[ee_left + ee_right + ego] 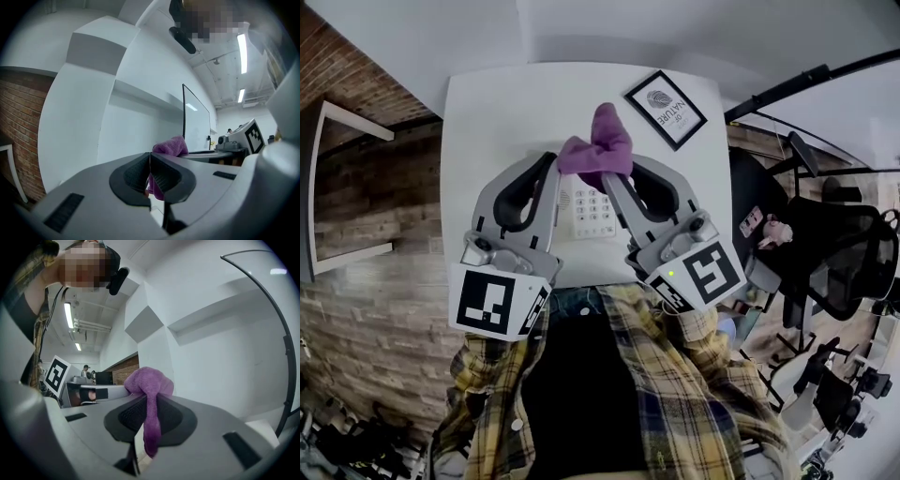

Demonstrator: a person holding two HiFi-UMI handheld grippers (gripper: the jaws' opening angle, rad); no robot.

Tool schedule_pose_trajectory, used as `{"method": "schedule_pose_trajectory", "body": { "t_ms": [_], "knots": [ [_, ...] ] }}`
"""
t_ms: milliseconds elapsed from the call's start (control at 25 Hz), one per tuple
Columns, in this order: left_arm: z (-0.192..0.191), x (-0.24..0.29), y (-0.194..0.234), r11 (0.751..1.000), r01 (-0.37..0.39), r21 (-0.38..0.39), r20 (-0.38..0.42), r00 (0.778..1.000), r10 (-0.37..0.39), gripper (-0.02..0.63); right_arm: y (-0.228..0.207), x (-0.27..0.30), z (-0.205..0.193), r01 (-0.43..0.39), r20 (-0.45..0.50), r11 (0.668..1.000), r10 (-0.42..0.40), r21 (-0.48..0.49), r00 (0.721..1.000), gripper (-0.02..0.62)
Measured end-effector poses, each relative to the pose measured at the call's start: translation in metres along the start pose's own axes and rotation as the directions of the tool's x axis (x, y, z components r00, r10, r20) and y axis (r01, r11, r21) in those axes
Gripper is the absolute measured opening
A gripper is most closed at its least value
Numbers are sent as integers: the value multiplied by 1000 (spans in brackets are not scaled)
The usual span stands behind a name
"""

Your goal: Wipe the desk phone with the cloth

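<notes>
Plainly, the wiping itself is not yet begun: the purple cloth [602, 145] is held bunched in the air between the two tools, just above the far end of the white desk phone [592, 214], which lies near the middle of the white table [487, 122], towards its near edge. The left gripper [555, 164] is closed down as tight as it goes, and in the left gripper view only a thin edge of the cloth appears to be nipped between its pads. The right gripper [609, 178] is clamped on a thicker fold, a purple strip being seen to hang down through its closed jaws in the right gripper view. Both tools are pointed level, away from the person, with the cloth's bulk humped over their tips. A framed picture [666, 108] is left lying to the far right (well apart from the phone). The step in hand is judged to be readying the cloth. Next, it would need to be lowered until it rests on the keypad and then drawn across the phone under light pressure, so that the light phone is not pushed along.
</notes>
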State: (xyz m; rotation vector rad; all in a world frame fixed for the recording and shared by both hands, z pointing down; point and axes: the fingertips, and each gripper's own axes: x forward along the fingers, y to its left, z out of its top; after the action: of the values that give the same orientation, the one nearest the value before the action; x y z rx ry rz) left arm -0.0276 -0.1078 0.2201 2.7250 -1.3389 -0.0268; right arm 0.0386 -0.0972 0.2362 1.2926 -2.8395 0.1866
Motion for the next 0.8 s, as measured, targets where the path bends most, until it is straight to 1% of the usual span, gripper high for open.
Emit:
{"method": "schedule_pose_trajectory", "body": {
  "t_ms": [400, 800],
  "knots": [
    [0, 2, -4, 1000, 30, -3, -3, 1000, -30, 17, 1, -4, 0, 24, -3, 1000, -24, -1, 1000, 60],
    [-4, 1, -1, 1000, 26, -9, -3, 1000, -26, 17, 1, -5, -3, 30, -11, 999, -30, 12, 1000, 60]
  ]
}}
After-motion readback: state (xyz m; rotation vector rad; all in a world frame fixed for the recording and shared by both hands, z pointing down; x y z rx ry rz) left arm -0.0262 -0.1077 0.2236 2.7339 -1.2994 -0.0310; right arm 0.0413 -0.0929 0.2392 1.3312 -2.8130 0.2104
